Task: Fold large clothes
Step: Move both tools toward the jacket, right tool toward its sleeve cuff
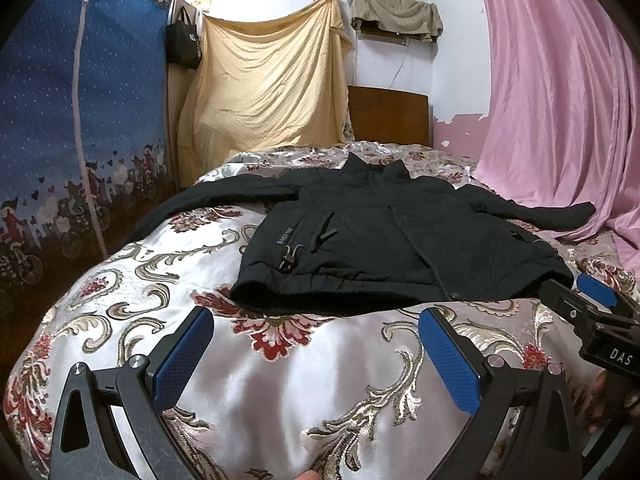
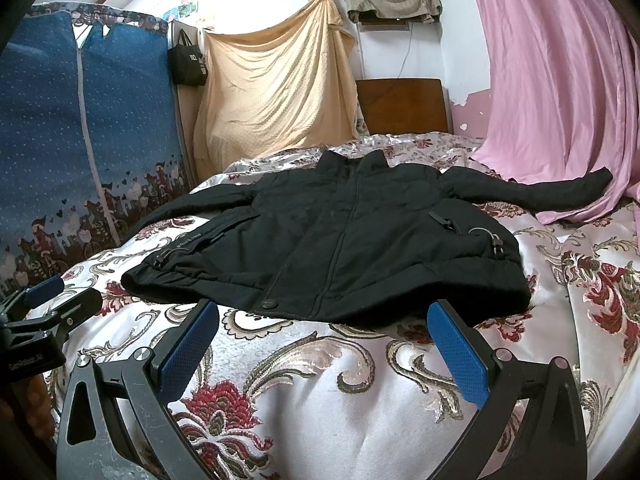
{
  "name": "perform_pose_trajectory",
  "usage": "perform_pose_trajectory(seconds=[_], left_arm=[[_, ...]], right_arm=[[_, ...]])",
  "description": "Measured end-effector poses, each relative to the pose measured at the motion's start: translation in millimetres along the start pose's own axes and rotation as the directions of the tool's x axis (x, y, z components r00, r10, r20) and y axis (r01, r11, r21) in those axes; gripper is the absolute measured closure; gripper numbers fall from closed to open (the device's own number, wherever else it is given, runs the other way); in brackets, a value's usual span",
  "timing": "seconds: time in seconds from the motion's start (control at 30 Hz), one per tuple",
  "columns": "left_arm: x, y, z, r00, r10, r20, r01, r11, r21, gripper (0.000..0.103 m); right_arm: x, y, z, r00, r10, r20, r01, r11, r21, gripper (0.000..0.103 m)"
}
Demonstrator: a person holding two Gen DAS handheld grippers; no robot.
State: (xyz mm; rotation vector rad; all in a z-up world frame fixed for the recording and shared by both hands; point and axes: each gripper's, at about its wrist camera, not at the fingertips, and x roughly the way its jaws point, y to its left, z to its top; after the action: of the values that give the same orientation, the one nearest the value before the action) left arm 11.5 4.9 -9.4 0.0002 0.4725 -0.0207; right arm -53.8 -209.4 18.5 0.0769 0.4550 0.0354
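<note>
Right now: you have 1 black jacket (image 1: pixel 384 240) lying front-up and spread flat on the floral bedspread (image 1: pixel 280 380), not yet folded.
Direction: the jacket lies straight ahead of both grippers, hem nearest you, collar (image 2: pixel 356 164) at the far end toward the wooden headboard (image 2: pixel 404 106).
Long axis: the body runs away from you, hem to collar; the 2 sleeves stretch crosswise, 1 toward the blue wardrobe cover (image 1: pixel 80 120), 1 toward the pink curtain (image 1: pixel 560 100).
Left gripper (image 1: pixel 316 356): spread wide, nothing between its 2 blue pads, hanging over bare bedspread just short of the hem.
Right gripper (image 2: pixel 324 350): also spread wide and empty, its fingertips almost at the hem, near the snap button (image 2: pixel 267 304).
Nearer hand: your right looks closer to the hem; your left sits nearer the hem corner on the wardrobe side.
Likely next: I judge each gripper needs a sleeve or a hem corner on its own side.
Count: 1 jacket, 2 sleeves, 2 grippers, 4 blue pads, 2 drawcord toggles seen at the hem.
</note>
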Motion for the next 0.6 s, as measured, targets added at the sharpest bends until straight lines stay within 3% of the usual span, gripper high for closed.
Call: perform_pose_trajectory(seconds=[0.3,0.6], left_arm=[[-5,-2,-1,1.0,-0.02,0.004,0.02,1.0,-0.018,0.0],[7,-21,26,0.992,0.086,-0.089,-0.083,0.996,0.04,0.0]], right_arm=[[0,-1,1,1.0,-0.003,-0.003,0.003,1.0,0.008,0.001],[2,-11,4,0.998,-0.039,-0.048,0.042,0.998,0.047,0.001]])
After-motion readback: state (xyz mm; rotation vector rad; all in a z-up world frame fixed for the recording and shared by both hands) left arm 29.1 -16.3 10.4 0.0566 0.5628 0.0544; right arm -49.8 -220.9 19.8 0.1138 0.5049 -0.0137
